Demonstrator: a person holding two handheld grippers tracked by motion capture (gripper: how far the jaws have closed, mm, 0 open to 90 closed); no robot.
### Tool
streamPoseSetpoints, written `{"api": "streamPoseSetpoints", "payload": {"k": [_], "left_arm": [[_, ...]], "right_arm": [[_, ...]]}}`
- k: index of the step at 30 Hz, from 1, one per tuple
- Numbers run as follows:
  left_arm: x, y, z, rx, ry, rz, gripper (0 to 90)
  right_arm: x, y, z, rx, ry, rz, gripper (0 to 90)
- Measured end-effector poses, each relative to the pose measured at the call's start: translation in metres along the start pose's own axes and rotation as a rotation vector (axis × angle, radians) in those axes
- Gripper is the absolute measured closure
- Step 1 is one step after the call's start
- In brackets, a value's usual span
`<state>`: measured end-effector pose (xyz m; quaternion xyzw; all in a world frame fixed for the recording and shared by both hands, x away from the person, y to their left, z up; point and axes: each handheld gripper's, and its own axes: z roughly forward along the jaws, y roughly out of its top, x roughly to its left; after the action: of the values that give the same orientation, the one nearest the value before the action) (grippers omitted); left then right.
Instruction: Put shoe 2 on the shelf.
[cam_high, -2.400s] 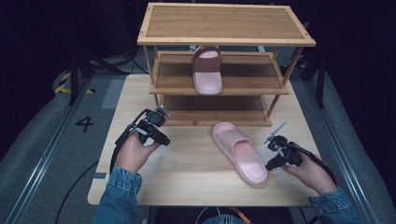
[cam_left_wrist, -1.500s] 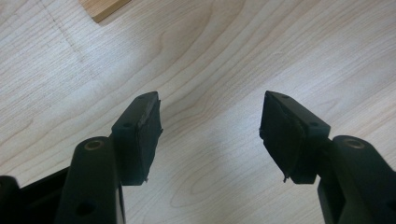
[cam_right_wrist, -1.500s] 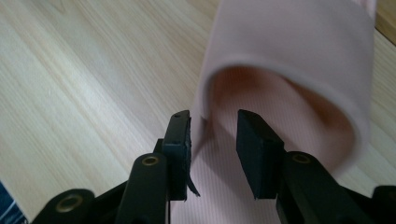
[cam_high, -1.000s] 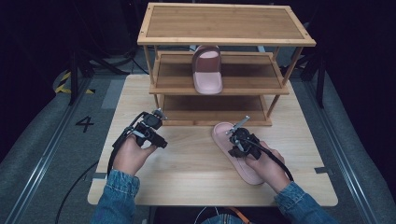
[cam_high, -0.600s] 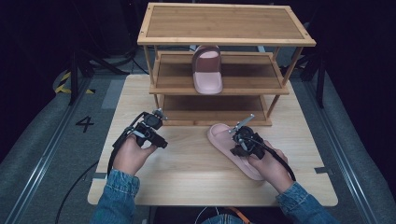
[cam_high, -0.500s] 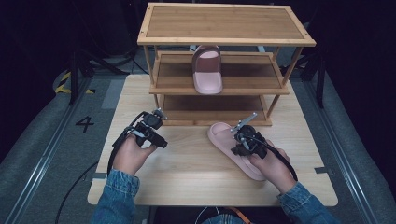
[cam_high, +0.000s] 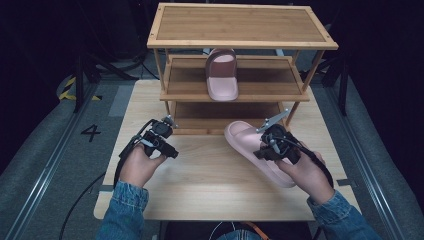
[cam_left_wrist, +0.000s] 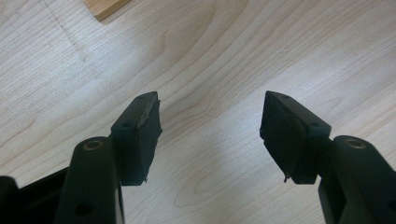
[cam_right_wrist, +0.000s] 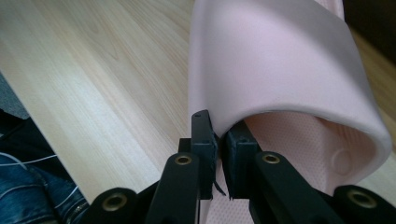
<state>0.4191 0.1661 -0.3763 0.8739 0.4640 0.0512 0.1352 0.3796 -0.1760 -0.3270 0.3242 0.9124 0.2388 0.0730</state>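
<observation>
While pinched at its strap | pink slipper (cam_high: 255, 152) smooth, matte | right gripper (cam_right_wrist: 217, 140) jaws clenched | left gripper (cam_left_wrist: 210, 128) released

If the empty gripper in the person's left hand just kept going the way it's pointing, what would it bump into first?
Most likely the bare table. The left gripper has its jaws open with nothing between them, angled down at the light wood. The shelf rack stands off to one side of that line, though depth is hard to judge.
</observation>
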Motion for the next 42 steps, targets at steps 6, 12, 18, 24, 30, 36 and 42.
{"api": "streamPoseSetpoints", "payload": {"k": [6,12,18,24,30,36,42], "left_arm": [[0.001,0.0,-0.001,-0.005,-0.001,0.004,38.0],[0.001,-0.001,-0.001,-0.008,-0.006,-0.008,38.0],[0.003,-0.001,0.0,0.004,-0.003,0.004,37.5],[0.004,-0.002,0.002,0.016,-0.013,0.006,35.9],[0.006,-0.002,0.003,0.017,-0.015,-0.013,35.6],[0.01,-0.003,0.007,0.046,-0.027,-0.011,33.1],[0.012,-0.004,0.009,0.054,-0.04,-0.039,32.0]], "right_arm": [[0.001,0.007,-0.026,-0.014,-0.016,-0.023,84.2],[0.0,0.012,-0.049,-0.034,-0.017,-0.033,84.2],[-0.004,0.019,-0.068,-0.053,-0.007,-0.039,84.2],[-0.013,0.029,-0.08,-0.065,-0.034,-0.038,84.1],[-0.024,0.039,-0.09,-0.07,-0.054,-0.033,84.2],[-0.046,0.053,-0.095,-0.061,-0.09,-0.013,84.1],[-0.067,0.066,-0.092,-0.034,-0.148,0.01,84.1]]}}
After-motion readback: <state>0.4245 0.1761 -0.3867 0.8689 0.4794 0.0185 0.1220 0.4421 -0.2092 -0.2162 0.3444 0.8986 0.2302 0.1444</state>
